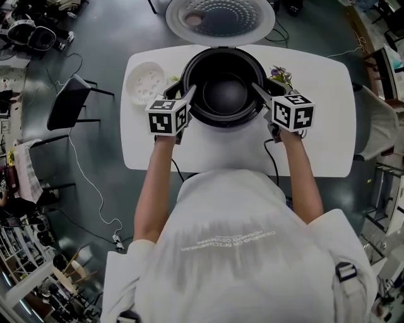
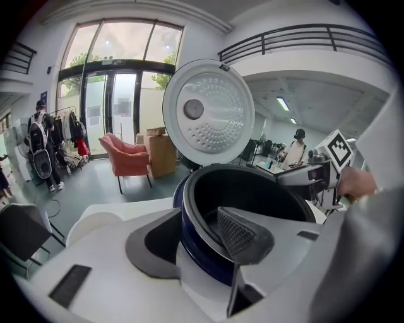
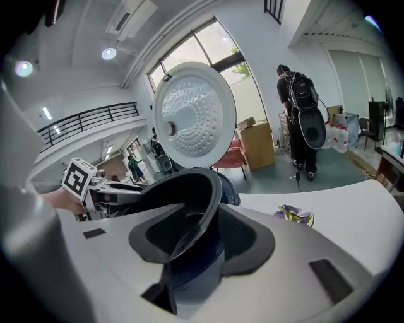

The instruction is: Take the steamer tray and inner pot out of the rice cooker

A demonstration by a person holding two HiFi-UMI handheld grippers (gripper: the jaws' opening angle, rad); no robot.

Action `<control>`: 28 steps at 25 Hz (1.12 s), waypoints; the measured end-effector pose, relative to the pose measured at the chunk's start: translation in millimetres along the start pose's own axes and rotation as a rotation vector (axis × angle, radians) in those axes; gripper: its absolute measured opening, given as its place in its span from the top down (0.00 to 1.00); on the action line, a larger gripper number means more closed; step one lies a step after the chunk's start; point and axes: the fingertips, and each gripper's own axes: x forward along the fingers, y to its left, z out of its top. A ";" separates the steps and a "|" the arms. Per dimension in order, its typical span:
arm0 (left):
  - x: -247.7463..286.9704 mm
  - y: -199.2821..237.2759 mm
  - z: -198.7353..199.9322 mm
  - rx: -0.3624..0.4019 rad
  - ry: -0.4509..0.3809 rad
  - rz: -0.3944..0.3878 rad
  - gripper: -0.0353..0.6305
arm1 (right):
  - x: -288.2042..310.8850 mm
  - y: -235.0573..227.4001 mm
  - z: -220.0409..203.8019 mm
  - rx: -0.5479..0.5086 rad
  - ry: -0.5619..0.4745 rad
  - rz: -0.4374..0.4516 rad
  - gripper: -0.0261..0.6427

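The rice cooker point(image 1: 189, 69) stands open on the white table point(image 1: 315, 126), its lid point(image 1: 219, 19) tipped back. The black inner pot point(image 1: 224, 94) sits inside it. The white steamer tray point(image 1: 144, 82) lies on the table left of the cooker. My left gripper point(image 1: 183, 88) straddles the pot's left rim point(image 2: 202, 208): one jaw is outside the blue body, the other inside, and a gap shows. My right gripper point(image 1: 265, 86) straddles the right rim point(image 3: 205, 202) the same way. Neither pad visibly presses.
A small purple bunch point(image 1: 281, 77) lies on the table right of the cooker. The cooker's cable point(image 1: 271, 158) hangs over the near table edge. A dark chair point(image 1: 69, 101) stands left of the table. People stand far off in the room.
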 end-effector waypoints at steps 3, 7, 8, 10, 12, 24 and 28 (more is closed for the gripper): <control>-0.8 1.4 -0.3 -0.036 -0.031 0.008 0.66 | 1.6 0.1 0.1 0.000 -0.016 -0.013 0.70; -0.4 0.5 0.0 -0.071 -0.052 0.010 0.66 | 0.8 -0.7 -0.5 0.016 -0.032 -0.002 0.70; 0.2 -0.6 0.1 -0.067 -0.054 0.014 0.66 | 0.5 -0.9 -0.2 0.021 -0.037 -0.002 0.70; 0.9 -3.6 0.8 -0.070 -0.061 0.016 0.68 | 0.3 -0.5 0.9 0.023 -0.047 -0.007 0.70; 0.6 -3.9 1.0 -0.079 -0.069 0.025 0.67 | 1.1 1.3 1.6 0.018 -0.052 -0.009 0.70; -4.7 8.6 -1.4 -0.271 -0.114 0.062 0.81 | 0.6 -1.8 -1.9 0.038 -0.040 -0.074 0.78; -8.2 6.6 -1.6 -0.316 -0.112 0.055 0.83 | -5.3 -0.9 3.2 -0.001 -0.041 -0.078 0.78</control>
